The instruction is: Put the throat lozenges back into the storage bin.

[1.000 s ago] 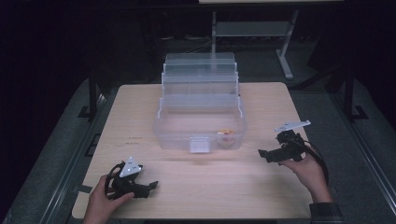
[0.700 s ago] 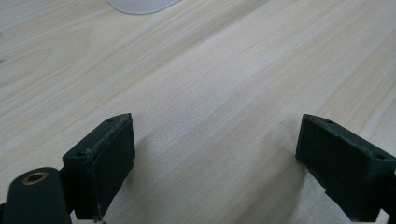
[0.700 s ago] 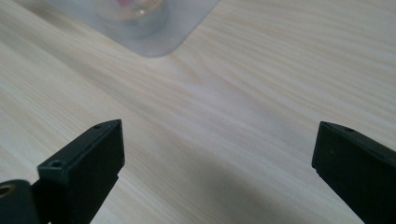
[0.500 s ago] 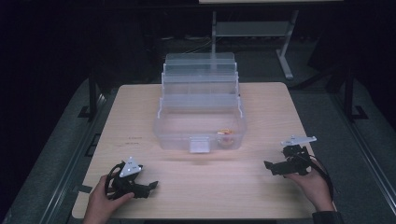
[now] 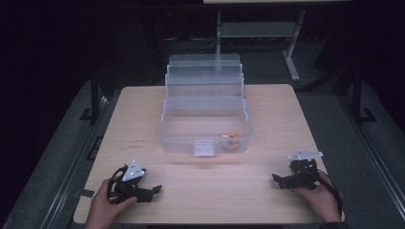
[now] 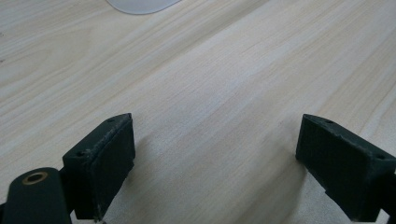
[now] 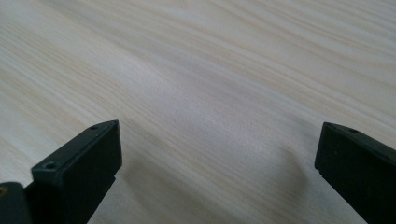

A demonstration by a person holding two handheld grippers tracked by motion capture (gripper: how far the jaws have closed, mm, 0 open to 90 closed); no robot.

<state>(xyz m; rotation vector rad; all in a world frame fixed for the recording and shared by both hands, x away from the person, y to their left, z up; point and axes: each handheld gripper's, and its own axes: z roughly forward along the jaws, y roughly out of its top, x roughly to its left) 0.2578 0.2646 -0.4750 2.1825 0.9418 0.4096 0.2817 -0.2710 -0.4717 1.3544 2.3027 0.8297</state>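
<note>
A clear plastic tiered box [image 5: 205,112] stands open in the middle of the light wooden table [image 5: 267,105]. A small orange and yellow object [image 5: 231,137] lies in its lower tray near the front right corner. My left gripper [image 5: 154,192] rests on the table at the front left, open, with bare wood between its jaws [image 6: 215,158]. At the front right my right gripper [image 5: 277,180] sits low on the table, open too, nothing between its jaws [image 7: 217,172].
A white latch tab [image 5: 204,148] juts from the box's front wall. A metal stand [image 5: 258,33] rises behind the table in the dark. Dark floor and rails flank the table's sides.
My right gripper has come down and back toward the front right edge and now rests on the table. The left gripper has stayed put.
</note>
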